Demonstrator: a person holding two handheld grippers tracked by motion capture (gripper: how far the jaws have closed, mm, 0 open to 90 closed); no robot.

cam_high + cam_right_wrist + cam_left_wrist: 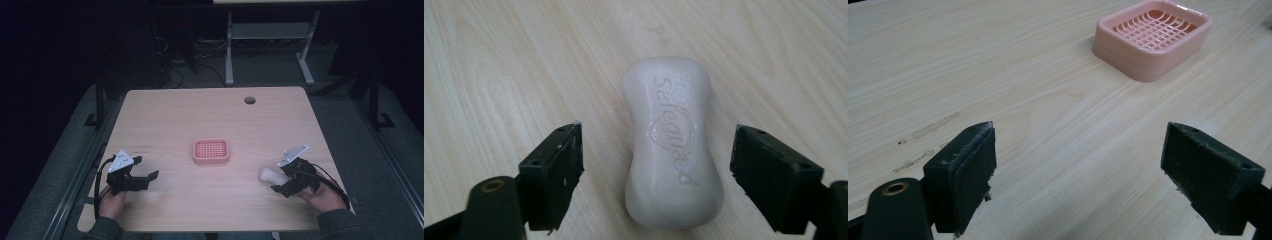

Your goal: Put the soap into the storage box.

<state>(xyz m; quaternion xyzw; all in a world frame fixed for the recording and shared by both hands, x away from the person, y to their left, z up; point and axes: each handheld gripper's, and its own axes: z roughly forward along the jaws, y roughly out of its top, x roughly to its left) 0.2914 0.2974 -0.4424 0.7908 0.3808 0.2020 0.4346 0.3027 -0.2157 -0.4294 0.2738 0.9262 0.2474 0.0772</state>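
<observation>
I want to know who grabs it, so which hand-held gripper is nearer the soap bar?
Right. The right hand-held gripper is open with the soap bar between its jaws, not touching. The left hand-held gripper is open across the table, beyond the pink soap dish.

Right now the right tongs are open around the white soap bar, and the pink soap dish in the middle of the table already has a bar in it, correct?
Not quite. The pink soap dish is empty, as the left gripper view shows. The right tongs are indeed open around the white soap bar.

Soap (270,175) rear hidden behind right gripper (283,181); dish (1153,37) corner cropped.
</observation>
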